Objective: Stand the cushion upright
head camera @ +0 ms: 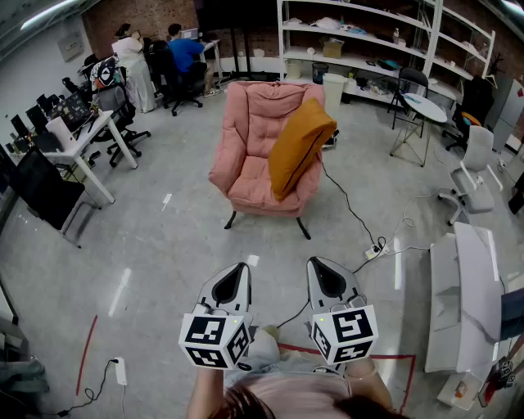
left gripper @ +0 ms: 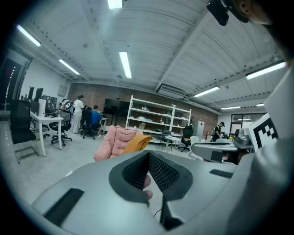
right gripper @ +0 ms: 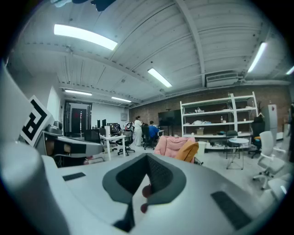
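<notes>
Cushion (head camera: 300,146) tilted on armchair (head camera: 246,164), hiding one armrest, left gripper (head camera: 239,268), right gripper (head camera: 317,263), fingers pressed together

Glossy grey floor (head camera: 164,245), brick back wall (head camera: 155,12), white shelving unit (head camera: 368,49) along it, white desk (head camera: 86,139) and black office chairs (head camera: 127,123) at left, ceiling strip lights (left gripper: 124,64).

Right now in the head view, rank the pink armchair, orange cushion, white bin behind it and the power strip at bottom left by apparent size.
1. pink armchair
2. orange cushion
3. white bin, which stands farther from the camera, so its true size is unsure
4. power strip
</notes>
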Motion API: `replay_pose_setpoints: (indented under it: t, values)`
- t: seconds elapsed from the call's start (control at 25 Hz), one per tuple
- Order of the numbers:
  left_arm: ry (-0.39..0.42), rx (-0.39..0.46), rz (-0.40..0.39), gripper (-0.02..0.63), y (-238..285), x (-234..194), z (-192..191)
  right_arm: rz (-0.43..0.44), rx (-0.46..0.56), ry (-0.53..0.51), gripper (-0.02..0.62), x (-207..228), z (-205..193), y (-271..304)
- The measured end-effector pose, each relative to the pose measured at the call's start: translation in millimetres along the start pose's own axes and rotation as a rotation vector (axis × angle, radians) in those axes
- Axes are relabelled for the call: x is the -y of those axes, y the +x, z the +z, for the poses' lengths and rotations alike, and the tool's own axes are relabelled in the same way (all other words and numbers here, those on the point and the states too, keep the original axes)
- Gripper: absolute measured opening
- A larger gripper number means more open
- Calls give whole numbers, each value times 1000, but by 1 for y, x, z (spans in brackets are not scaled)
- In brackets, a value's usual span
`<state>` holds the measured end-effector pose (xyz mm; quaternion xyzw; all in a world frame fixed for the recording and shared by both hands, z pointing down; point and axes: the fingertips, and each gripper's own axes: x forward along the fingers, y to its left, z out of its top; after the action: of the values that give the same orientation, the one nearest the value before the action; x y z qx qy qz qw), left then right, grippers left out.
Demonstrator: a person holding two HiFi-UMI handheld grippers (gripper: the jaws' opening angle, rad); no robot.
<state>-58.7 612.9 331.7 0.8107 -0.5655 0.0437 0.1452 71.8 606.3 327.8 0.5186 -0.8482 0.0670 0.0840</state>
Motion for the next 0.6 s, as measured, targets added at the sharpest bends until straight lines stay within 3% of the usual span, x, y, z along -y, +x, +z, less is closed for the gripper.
replay_pose_setpoints:
  t: [0.6]
  values:
    - [-12,12,-49,-8,63,-20,14,-21,2,37,15,27,0,54]
